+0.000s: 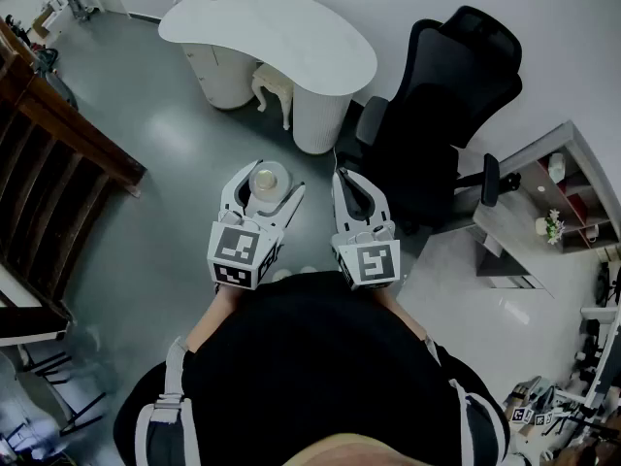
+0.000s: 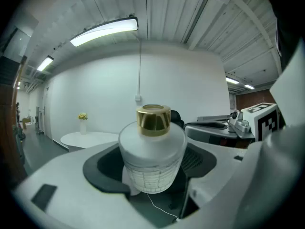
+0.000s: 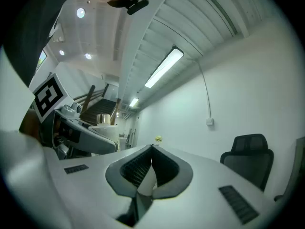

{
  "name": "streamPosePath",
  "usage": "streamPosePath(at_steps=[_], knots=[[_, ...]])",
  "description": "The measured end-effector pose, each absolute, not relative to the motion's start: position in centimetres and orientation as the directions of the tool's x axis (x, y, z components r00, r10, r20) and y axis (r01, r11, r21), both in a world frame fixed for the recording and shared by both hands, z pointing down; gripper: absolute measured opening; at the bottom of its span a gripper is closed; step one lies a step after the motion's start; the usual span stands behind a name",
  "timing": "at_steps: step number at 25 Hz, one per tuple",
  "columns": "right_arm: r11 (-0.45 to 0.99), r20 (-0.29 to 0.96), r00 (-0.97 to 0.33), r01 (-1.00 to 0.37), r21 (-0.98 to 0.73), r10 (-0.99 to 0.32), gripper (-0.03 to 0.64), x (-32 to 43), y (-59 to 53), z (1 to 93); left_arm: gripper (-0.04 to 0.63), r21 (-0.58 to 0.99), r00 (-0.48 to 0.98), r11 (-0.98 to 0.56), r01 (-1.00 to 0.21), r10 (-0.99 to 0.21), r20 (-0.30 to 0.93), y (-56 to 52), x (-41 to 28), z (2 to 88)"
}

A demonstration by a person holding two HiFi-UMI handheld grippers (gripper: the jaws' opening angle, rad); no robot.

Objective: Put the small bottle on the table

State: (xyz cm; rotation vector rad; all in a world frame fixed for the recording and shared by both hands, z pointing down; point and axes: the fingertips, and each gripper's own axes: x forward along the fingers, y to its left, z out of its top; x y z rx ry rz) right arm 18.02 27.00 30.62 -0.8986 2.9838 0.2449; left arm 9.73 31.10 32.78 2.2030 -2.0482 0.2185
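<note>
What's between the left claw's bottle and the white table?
Nothing but bare grey floor, in the head view; bottle hangs short of the table.

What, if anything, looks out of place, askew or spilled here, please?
Nothing stands out. The small frosted white bottle with a gold cap is held upright in the left gripper, its cap on and nothing spilled. The right gripper is shut and empty. The curved white table stands ahead.

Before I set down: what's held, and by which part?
Left gripper clamps the small bottle by its frosted body, below the gold cap; right gripper is shut, empty.
</note>
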Motion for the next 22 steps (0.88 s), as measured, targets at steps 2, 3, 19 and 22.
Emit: streamPosePath(at_steps=[2,3,19,22], knots=[[0.826,-0.049,-0.838,-0.545,0.143,-0.544,0.021,18.3,26.7,30.8,0.334,-0.007,0.066,-0.069,-0.998,-0.98,0.189,30.8,10.0,32.7],[0.828,-0.048,-0.84,-0.542,0.143,-0.541,0.021,18.5,26.5,30.8,0.334,-0.009,0.064,-0.067,-0.998,-0.98,0.188,30.6,10.2,32.6],[0.841,-0.085,-0.848,-0.53,0.106,-0.524,0.022,20.2,22.0,31.2,0.334,0.002,0.034,-0.034,-0.999,-0.984,0.174,26.6,11.9,33.0],[0.85,-0.072,-0.856,-0.518,0.101,-0.513,0.022,19.8,21.6,32.0,0.334,0.008,0.032,-0.031,-0.999,-0.983,0.179,25.9,11.4,33.2]])
